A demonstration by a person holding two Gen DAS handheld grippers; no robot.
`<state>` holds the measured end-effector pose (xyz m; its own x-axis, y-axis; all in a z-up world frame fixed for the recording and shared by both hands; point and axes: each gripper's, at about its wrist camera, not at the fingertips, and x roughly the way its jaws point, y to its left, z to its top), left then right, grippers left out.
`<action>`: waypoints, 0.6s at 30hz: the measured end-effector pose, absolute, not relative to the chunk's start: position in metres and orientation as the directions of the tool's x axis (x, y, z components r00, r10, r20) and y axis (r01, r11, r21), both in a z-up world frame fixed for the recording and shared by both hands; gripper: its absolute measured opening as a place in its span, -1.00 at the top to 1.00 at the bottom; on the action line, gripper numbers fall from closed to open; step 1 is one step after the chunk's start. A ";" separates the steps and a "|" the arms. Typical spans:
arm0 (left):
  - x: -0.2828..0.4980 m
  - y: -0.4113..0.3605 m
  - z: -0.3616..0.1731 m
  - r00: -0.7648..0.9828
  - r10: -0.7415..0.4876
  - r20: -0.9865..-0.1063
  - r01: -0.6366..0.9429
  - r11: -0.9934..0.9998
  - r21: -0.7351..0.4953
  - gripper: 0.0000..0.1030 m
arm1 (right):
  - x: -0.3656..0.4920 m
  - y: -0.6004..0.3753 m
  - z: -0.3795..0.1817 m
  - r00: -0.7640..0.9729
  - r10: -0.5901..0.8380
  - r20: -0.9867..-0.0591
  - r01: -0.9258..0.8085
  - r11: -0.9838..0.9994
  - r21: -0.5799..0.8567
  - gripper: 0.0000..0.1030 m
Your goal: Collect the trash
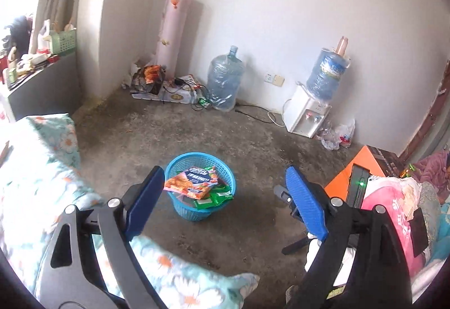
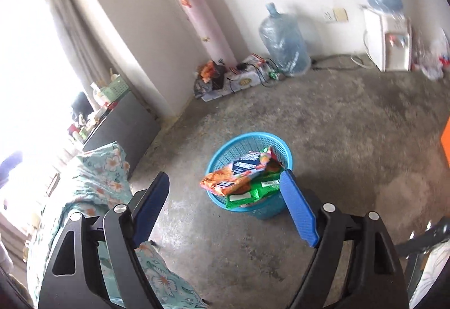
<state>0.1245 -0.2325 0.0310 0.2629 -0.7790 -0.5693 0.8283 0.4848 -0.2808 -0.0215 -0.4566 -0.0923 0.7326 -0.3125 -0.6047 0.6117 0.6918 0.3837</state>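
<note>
Left wrist view: the blue basket stands upright on the concrete floor, rim up. An orange snack packet lies across its rim, long axis left-right, above green wrappers; print blurred, unreadable. Left tongs and right tongs are spread, holding nothing.
</note>
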 end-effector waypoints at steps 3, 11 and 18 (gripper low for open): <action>0.109 -0.173 0.041 0.386 -0.740 -0.551 0.748 0.601 -0.283 -0.79 | -0.012 -0.419 -0.061 0.756 -0.308 -0.577 0.550 0.777 0.307 -0.68; 0.074 -0.066 0.038 0.619 -0.539 -0.571 0.450 0.840 -0.304 -0.83 | 0.000 -0.316 -0.004 0.802 -0.283 -0.526 0.395 0.912 0.111 -0.79; 0.042 -0.031 0.018 0.714 -0.293 -0.636 0.285 0.951 -0.118 -0.83 | -0.020 -0.253 0.026 0.834 -0.258 -0.488 0.282 0.959 -0.025 -0.87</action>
